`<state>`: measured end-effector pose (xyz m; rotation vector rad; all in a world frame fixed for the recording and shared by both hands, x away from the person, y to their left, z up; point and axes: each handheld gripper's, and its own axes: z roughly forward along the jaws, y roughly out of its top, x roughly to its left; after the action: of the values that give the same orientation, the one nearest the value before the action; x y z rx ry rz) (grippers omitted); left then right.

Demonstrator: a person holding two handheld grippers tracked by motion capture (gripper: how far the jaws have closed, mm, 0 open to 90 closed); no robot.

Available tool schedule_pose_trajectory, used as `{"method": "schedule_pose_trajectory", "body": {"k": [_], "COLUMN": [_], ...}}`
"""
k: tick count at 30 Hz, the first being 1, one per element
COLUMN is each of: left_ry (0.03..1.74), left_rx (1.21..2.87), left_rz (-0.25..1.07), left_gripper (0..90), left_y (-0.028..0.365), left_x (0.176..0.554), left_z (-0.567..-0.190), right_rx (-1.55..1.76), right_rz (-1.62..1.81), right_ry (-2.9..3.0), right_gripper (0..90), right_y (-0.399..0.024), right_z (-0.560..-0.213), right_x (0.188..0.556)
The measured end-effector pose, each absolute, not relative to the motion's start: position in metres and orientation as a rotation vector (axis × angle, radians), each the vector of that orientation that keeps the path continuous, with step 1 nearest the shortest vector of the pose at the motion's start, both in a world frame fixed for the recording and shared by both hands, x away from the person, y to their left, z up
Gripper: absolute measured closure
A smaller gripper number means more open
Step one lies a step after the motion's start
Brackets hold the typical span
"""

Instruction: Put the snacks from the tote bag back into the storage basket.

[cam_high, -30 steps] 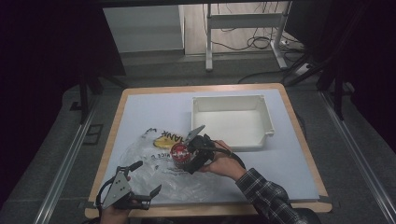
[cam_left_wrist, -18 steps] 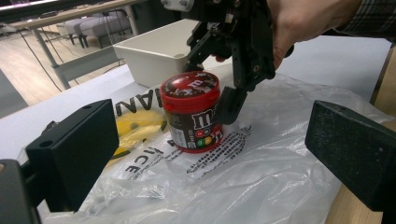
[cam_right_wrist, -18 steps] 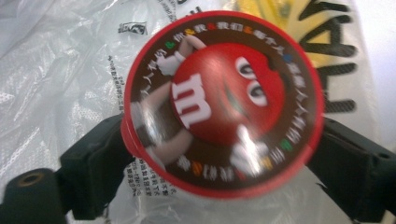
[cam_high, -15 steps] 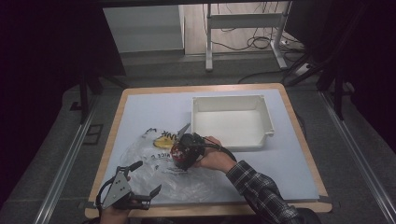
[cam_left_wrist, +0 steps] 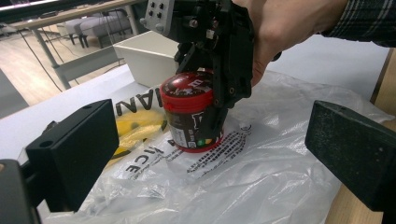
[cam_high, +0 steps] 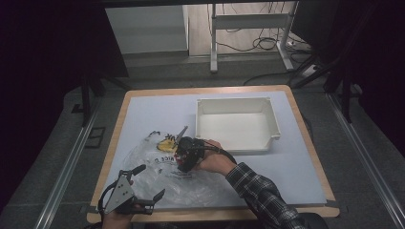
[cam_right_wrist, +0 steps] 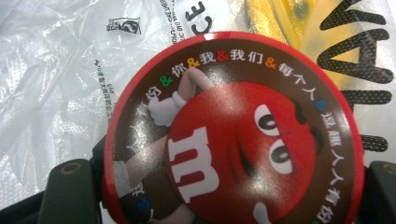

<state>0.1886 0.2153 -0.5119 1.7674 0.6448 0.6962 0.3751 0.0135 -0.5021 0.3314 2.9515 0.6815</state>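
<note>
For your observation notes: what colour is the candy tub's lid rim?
Red, around a brown top; the candy tub shows best in the right gripper view.

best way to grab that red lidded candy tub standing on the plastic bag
Take the candy tub by its round sides just under the red lid, coming down from above. It stands upright on the plastic bag, as the right gripper now clamps it.

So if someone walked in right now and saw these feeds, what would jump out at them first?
Probably the red-lidded candy tub, upright on the crinkled clear plastic bag at the table's near left, with the right claw shut on it from above. Next, the empty white bin standing behind it, towards the far right. The left claw hangs open by the near edge, holding nothing.
</note>
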Motion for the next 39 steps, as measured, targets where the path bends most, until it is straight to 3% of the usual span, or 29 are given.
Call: {"method": "schedule_pose_trajectory", "body": {"k": [18, 39], "left_ry": [0.646, 0.646], "left_rx": [1.768, 1.772], "left_rz": [0.700, 0.703], "left_gripper": [2.7, 2.7], "left_y": [0.215, 0.215], "left_x": [0.188, 0.188], "left_z": [-0.512, -0.512], "right_rx": [0.371, 0.362], "right_rz": [0.674, 0.752], "right_ry": [2.951, 2.917], "right_gripper": [25.7, 25.7], "right_y": [0.012, -0.014], "right_z": [-0.498, -0.460], "right_x": [0.371, 0.355]}}
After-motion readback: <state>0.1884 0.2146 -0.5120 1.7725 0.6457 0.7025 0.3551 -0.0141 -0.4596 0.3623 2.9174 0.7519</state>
